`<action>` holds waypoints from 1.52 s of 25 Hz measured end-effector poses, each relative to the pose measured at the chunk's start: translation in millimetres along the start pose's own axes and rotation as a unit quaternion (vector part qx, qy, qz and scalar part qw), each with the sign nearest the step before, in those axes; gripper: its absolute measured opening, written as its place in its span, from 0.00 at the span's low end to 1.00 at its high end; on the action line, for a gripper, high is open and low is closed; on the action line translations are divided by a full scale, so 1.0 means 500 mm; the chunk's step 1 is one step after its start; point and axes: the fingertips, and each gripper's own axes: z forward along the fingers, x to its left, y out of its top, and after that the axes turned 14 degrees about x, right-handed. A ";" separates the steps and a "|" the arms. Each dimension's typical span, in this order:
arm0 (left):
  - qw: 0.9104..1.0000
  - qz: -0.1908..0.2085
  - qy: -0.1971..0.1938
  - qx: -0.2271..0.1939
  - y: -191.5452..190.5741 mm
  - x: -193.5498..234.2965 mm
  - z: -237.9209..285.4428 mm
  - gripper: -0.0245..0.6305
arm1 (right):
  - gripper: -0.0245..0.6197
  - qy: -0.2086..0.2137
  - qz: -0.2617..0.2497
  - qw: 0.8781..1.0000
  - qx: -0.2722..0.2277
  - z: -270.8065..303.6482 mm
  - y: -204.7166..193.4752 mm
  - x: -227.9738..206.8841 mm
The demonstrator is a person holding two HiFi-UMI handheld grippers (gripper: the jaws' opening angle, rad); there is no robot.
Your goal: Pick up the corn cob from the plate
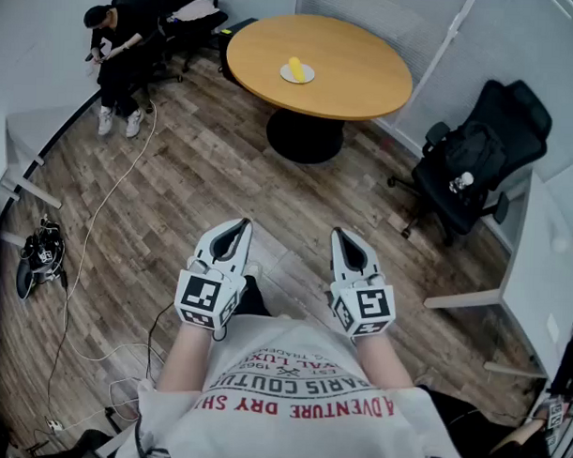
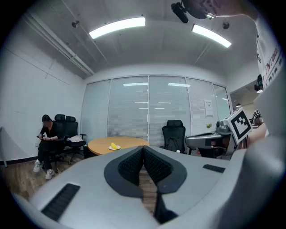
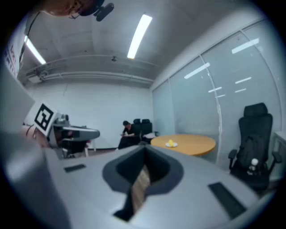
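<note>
Plainly, the corn cob (image 1: 296, 69) is far ahead: it sits on a small white plate (image 1: 308, 78) on the round wooden table (image 1: 367, 76) at the upper centre of the head view, while both grippers hang at the lower centre of that frame, well apart from it, with wood floor (image 1: 175, 201) between. The cob falls almost on the midline between the left gripper (image 1: 238, 224) and the right gripper (image 1: 342, 237), so neither is clearly nearer. Its long axis seems to run up and down the frame, roughly along the line of approach (it is too small here to be sure).

In the left gripper view the cob (image 2: 114, 146) and plate (image 2: 116, 148) show left of the jaws' line; in the right gripper view the cob (image 3: 170, 143) shows right of it.

Seen in its own view, the left gripper (image 2: 143, 150) has its jaws closed, tips meeting, with nothing between them. Likewise the right gripper (image 3: 144, 154) is closed and empty. My judgement: both must first travel to the table, and one must spread its jaws before reaching the cob.
</note>
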 end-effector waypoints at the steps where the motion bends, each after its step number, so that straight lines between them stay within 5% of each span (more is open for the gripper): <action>1: 1.000 0.000 0.000 0.000 0.000 0.000 0.002 0.09 | 0.08 0.001 0.001 1.000 0.000 0.001 -0.001 -0.001; 22: 1.000 -0.009 -0.021 0.021 -0.019 0.050 0.074 0.09 | 0.08 -0.021 0.035 0.999 0.023 0.079 -0.009 -0.039; 38: 0.998 0.001 -0.055 0.009 0.094 0.356 0.275 0.09 | 0.08 -0.059 0.064 0.996 0.016 0.389 0.144 -0.070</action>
